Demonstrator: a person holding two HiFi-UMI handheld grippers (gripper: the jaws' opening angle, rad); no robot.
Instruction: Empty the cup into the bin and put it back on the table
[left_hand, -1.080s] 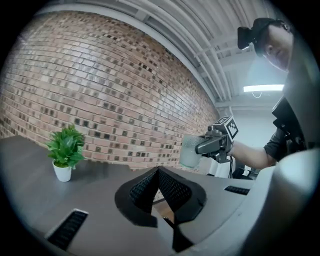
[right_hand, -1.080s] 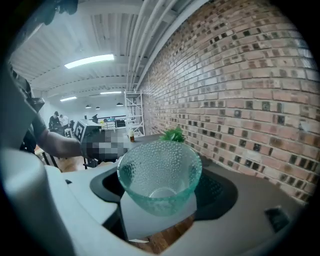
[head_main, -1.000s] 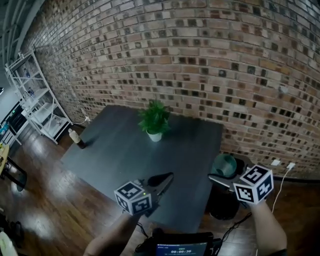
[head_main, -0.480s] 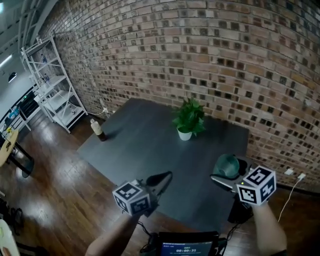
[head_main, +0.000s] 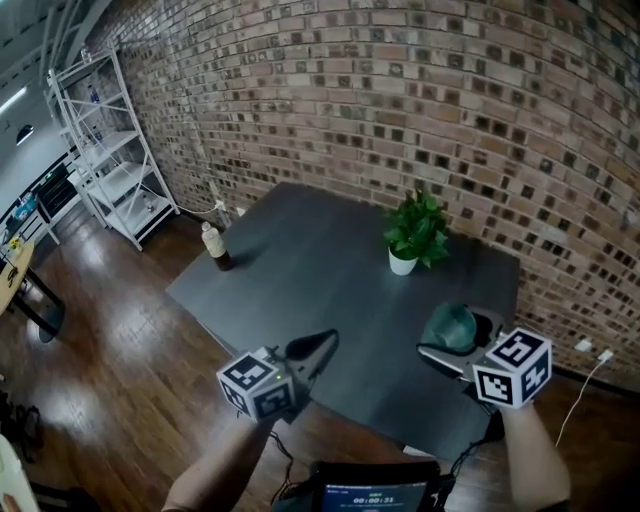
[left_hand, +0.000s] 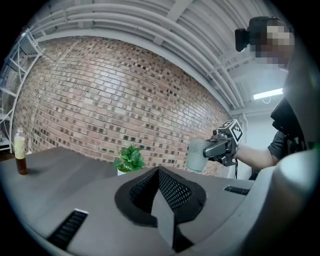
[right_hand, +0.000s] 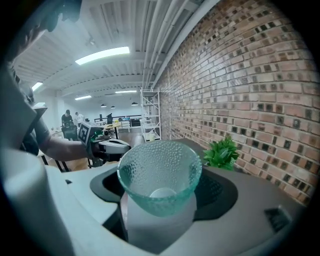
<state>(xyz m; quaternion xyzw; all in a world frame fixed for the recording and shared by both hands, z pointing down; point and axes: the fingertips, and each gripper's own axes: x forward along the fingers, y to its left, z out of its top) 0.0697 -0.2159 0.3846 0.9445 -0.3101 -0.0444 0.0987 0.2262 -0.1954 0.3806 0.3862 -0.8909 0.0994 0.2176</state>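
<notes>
Hanging above surface (head_main: 300, 270), near right corner: cup (head_main: 450, 326), looking empty, pinched at base by right tool (head_main: 447, 347). Second ago hanging over bin; now swinging back over surface, so dumping seemingly done, set-down remaining. Left tool (head_main: 312, 348) idling, jaws together, holding nothing.

The see-through green glass cup (right_hand: 159, 172) has tiny bumps. The flat bench (head_main: 300, 270) is dark grey. The small leafy plant (head_main: 418, 225) is green, its pot (head_main: 402, 263) white. The brick wall (head_main: 400, 90) is red-brown and black. The left gripper (head_main: 312, 348) and right gripper (head_main: 440, 347) have black-and-white square cubes.
</notes>
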